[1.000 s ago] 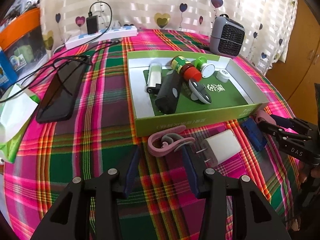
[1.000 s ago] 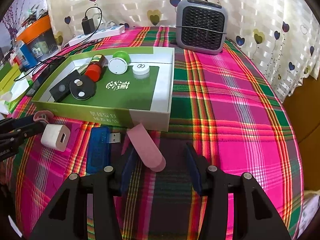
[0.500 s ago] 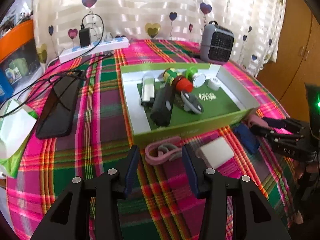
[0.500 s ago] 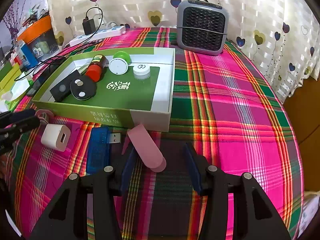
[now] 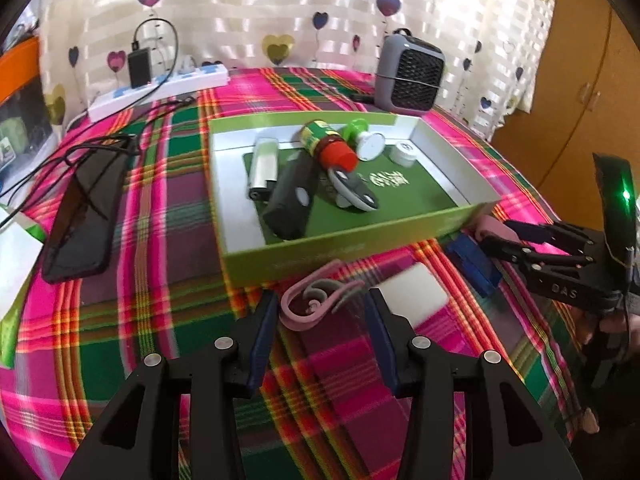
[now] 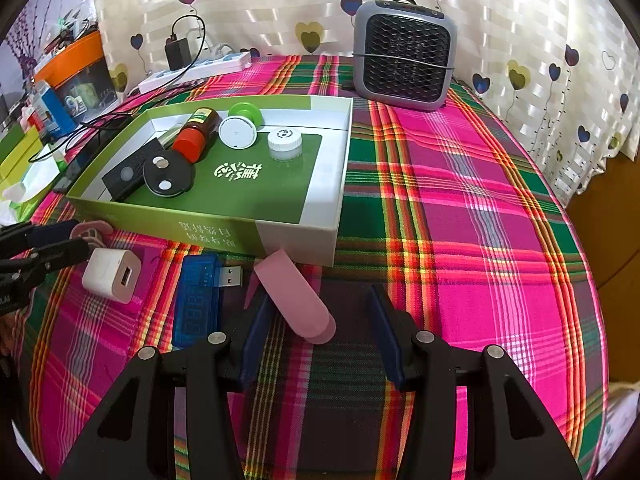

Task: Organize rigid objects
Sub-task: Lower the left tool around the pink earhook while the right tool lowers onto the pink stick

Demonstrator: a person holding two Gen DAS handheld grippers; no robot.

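The left gripper (image 5: 320, 316) stands open around the pink clip (image 5: 316, 300) lying crosswise before the green box (image 5: 304, 256) – the right gripper (image 6: 320, 320), also open, straddles the pink case (image 6: 296, 296), angled toward the box.

Surface: table under plaid cloth (image 6: 460, 208). Directly on it: green box tray (image 6: 224, 228), grey fan heater (image 6: 405, 54), white power strip (image 5: 160, 90), black phone (image 5: 86, 216), white charger cube (image 6: 111, 275), blue USB tester (image 6: 198, 300), pink case (image 6: 296, 298), pink clip (image 5: 316, 300).
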